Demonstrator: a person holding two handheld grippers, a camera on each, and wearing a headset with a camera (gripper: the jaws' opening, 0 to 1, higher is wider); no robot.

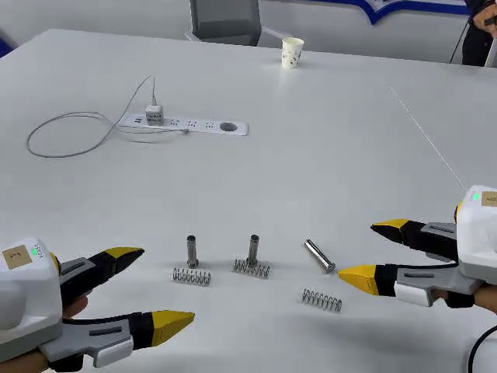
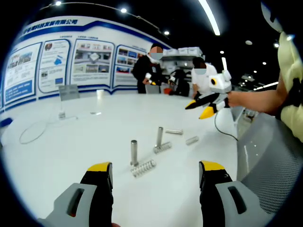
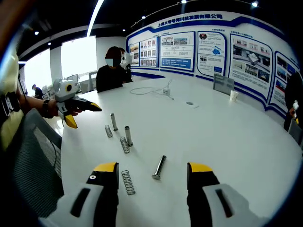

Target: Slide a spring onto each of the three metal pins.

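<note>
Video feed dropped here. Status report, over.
Open and empty: left gripper, right gripper. Two pins upright, third pin lying flat. Three springs loose on table, none fitted. Nothing blocking.

White power strip (image 1: 186, 123) with charger (image 1: 154, 114) and looped cable (image 1: 66, 128), paper cup (image 1: 292, 52) farther back, grey chair (image 1: 225, 19) beyond.

The white table (image 1: 326, 155) I am working over, seen past my left gripper (image 1: 167, 284) and right gripper (image 1: 357, 250). Between the two tools stand the left pin (image 1: 191, 251) and the middle pin (image 1: 253, 250), upright, with the left spring (image 1: 191, 276) and the middle spring (image 1: 251, 269) lying just beside their feet. The third pin (image 1: 319, 256) lies flat near the right gripper's tips, the third spring (image 1: 321, 300) close by. Well beyond the left gripper sit a power strip (image 1: 186, 123), its charger (image 1: 154, 114) and a looped cable (image 1: 70, 132); farthest off stands a paper cup (image 1: 292, 52).
</note>
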